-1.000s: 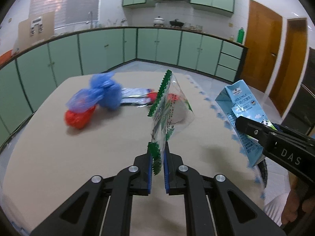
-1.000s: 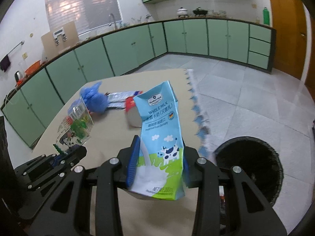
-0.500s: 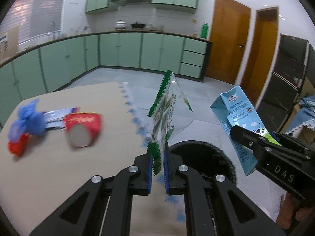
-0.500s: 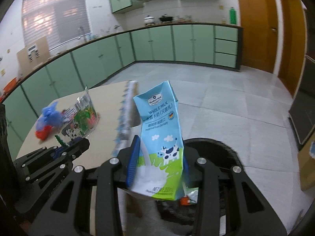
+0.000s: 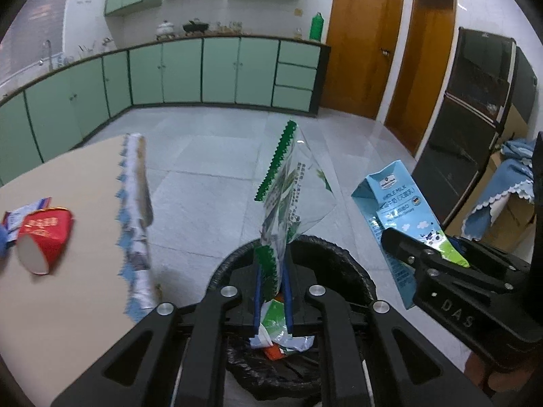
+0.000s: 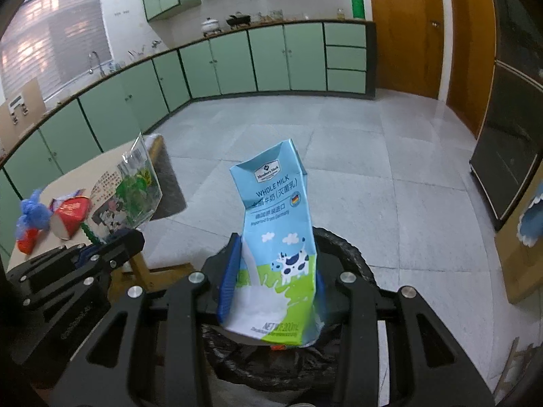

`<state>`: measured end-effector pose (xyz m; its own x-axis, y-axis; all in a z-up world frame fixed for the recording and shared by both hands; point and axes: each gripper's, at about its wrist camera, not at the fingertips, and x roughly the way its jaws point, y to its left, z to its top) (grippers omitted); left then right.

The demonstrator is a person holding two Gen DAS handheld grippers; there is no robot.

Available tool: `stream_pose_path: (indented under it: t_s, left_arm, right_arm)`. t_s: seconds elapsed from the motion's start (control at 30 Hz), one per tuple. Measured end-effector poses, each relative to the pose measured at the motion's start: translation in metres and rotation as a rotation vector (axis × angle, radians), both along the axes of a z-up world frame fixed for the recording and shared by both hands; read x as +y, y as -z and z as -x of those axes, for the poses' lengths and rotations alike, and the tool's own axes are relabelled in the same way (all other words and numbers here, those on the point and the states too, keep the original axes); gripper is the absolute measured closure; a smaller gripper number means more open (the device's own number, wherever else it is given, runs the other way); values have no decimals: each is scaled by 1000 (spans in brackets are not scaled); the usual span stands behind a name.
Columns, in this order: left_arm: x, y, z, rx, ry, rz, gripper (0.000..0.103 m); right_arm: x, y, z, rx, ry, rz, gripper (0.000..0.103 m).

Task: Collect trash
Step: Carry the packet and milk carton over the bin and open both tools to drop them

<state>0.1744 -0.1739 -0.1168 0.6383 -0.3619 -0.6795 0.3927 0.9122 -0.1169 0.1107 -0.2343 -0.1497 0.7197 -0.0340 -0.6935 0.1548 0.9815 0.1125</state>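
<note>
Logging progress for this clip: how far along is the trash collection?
Done: some wrappers already lie in the black bin. In hand: the left gripper pinches a clear plastic bag, the right gripper a milk carton, both above the bin. Left: the red paper cup and blue bag on the table.

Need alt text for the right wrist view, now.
The right gripper has its jaws shut on a blue whole-milk carton, held upright over a black-lined trash bin. At left, the left gripper holds a clear snack wrapper beside the table.
</note>
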Motion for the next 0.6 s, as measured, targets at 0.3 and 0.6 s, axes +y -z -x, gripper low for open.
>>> stream_pose_path:
  t_s: [0.3,0.6]
  left_arm:
    - [-15,8,-9,31,50,7,52]
    - [22,-16,-2,-24,-20,34,39]
  right_arm:
    - [-24,27,-18,62,31,37,59]
    - [-17,4,-6,-2,51,47,23]
